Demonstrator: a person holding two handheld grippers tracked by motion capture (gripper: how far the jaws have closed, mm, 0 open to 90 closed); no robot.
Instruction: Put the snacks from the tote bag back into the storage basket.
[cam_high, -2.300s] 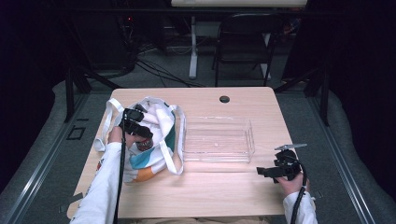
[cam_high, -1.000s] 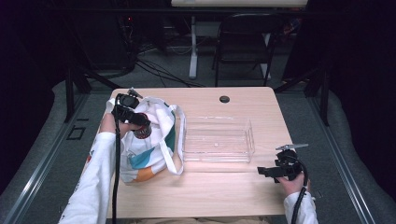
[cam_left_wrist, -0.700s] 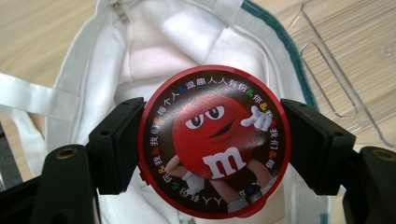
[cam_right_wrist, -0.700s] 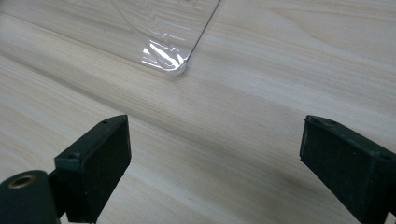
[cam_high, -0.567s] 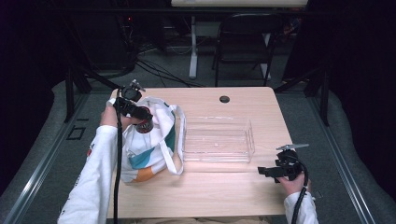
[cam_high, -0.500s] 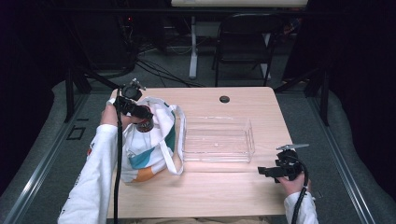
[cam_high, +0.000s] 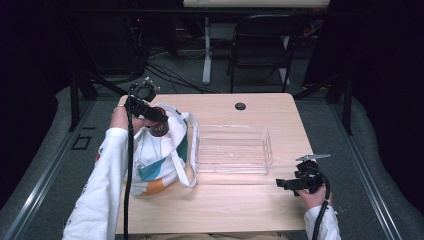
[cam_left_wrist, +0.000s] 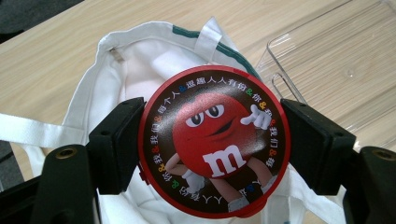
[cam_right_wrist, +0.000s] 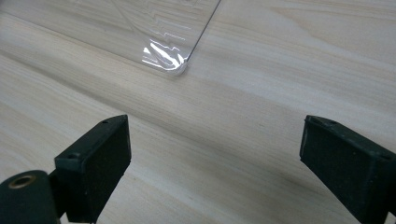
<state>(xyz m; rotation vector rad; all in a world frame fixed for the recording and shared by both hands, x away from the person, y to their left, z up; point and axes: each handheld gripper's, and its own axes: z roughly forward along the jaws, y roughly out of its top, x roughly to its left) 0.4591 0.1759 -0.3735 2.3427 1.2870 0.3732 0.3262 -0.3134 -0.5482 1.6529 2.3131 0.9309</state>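
Gripped by the left gripper (cam_left_wrist: 212, 154) above a white cloth tote bag (cam_high: 160, 155), a round red-rimmed candy tin (cam_left_wrist: 214, 140) is pictured over a pale wooden table (cam_high: 235, 210); a clear plastic tray (cam_high: 232, 150) lies beside it, the right gripper (cam_right_wrist: 215, 163) is held open, and a dark folding chair (cam_high: 260, 45) stands behind.

White long sleeves (cam_high: 102, 185); black grippers — brass-ringed screw holes, trailing cables.

A light wooden table (cam_high: 250, 210) carries a white tote bag (cam_high: 155, 170) beside a clear tray (cam_high: 232, 167).
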